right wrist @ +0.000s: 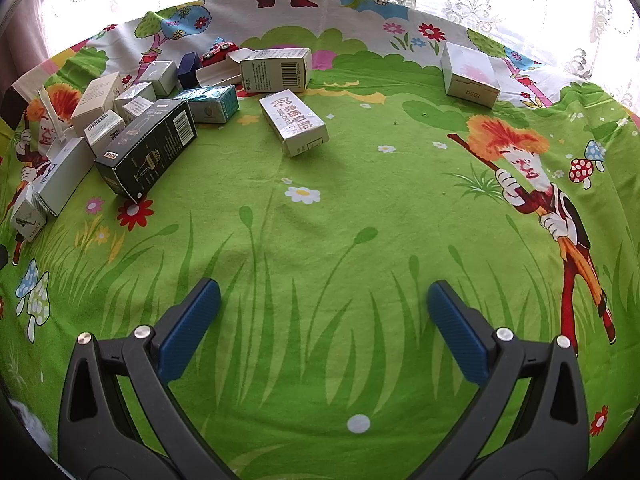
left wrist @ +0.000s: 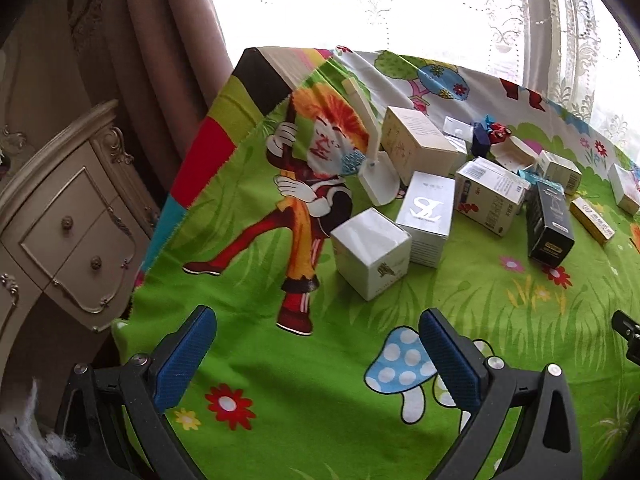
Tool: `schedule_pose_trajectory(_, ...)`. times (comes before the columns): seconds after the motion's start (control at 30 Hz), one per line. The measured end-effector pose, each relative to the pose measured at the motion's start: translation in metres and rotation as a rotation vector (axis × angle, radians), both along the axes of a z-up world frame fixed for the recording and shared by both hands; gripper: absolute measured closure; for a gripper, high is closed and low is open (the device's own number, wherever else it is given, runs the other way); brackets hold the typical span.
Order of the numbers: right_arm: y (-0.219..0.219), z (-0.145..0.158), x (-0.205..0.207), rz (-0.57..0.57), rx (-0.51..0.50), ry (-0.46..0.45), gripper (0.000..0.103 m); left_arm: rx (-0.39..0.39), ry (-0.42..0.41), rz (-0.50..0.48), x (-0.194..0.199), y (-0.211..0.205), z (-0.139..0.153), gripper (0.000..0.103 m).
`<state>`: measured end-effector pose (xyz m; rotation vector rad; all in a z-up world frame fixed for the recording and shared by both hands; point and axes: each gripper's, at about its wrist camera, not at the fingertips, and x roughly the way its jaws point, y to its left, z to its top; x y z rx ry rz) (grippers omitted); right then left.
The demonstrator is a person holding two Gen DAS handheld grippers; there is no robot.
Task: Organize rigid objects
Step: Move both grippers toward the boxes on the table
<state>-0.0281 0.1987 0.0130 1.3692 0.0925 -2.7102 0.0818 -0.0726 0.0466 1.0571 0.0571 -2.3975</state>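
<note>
Green cartoon cloth (right wrist: 320, 220) under both tools. Left gripper (left wrist: 318, 340): spread wide, empty, white box (left wrist: 370, 254) just ahead. Right gripper (right wrist: 323, 308): spread wide, empty, boxes well ahead, black box (right wrist: 148, 150) front-left, silver box (right wrist: 294, 122) ahead.

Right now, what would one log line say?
left gripper: open, empty | right gripper: open, empty | boxes: scattered, untouched

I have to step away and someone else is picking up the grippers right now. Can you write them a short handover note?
Left gripper: open, empty, above the green cloth.
Right gripper: open, empty, above the cloth.
Most boxes lie jumbled at the cloth's left side, among them a black box and a toy car.
One white box sits alone far right.
Nothing looks sorted yet; all of it remains.
</note>
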Motion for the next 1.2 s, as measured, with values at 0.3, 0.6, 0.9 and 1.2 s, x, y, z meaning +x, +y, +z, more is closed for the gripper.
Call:
schedule_pose_trajectory(0.3, 0.000, 0.000, 0.000, 0.000, 0.000, 0.000, 0.000, 0.020, 0.083, 0.117, 0.025, -0.053, 0.033, 0.000)
schedule_pose_trajectory(0.6, 0.001, 0.001, 0.000, 0.000, 0.000, 0.000, 0.000, 0.027, 0.088, 0.093, 0.030, -0.043, 0.037, 0.000)
schedule_pose_trajectory(0.9, 0.001, 0.000, 0.000, 0.000, 0.000, 0.000, 0.000, 0.036, 0.091, 0.093, 0.029, -0.045, 0.036, 0.000)
schedule_pose_trajectory(1.2, 0.001, 0.000, 0.000, 0.000, -0.001, -0.001, 0.000, 0.070, 0.082, 0.085, 0.023, -0.041, 0.027, 0.000)
